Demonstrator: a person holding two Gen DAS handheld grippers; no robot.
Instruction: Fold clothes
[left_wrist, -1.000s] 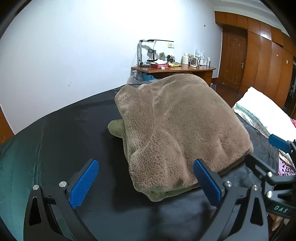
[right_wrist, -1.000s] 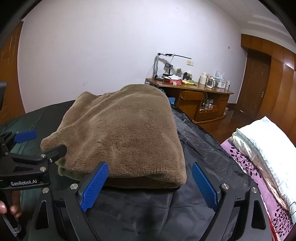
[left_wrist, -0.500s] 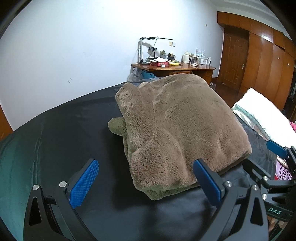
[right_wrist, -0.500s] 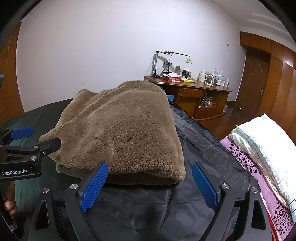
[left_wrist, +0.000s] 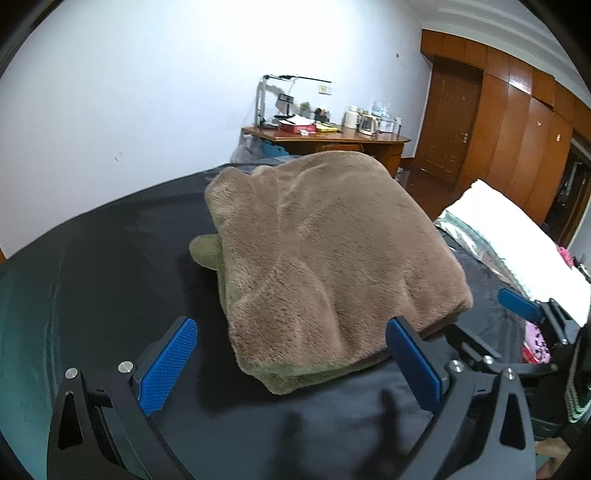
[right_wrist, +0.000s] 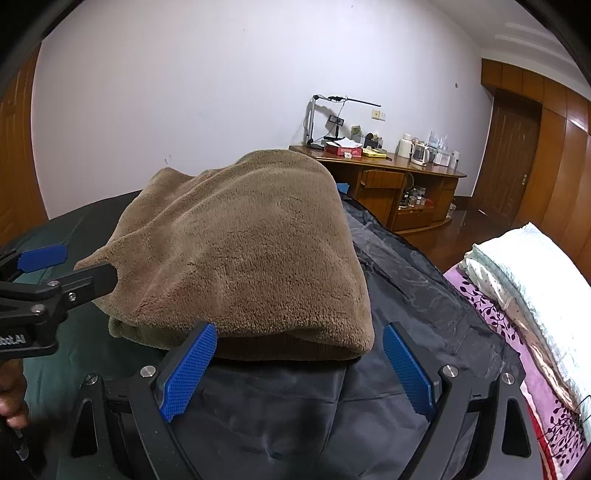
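Bed (left_wrist: 110, 258): fleece (left_wrist: 325, 258) btwn fingers (left_wrist: 170, 365).

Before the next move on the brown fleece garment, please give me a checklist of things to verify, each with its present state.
1. Left gripper open: ok, its jaws are wide apart.
2. Right gripper open: ok, nothing is held.
3. Brown fleece garment folded into a compact stack: ok.
4. Edges aligned: not ok, an olive corner sticks out on the left side.
5. Garment fully on the dark cover: ok.
6. Layers underneath lie flat: cannot tell, they are hidden.
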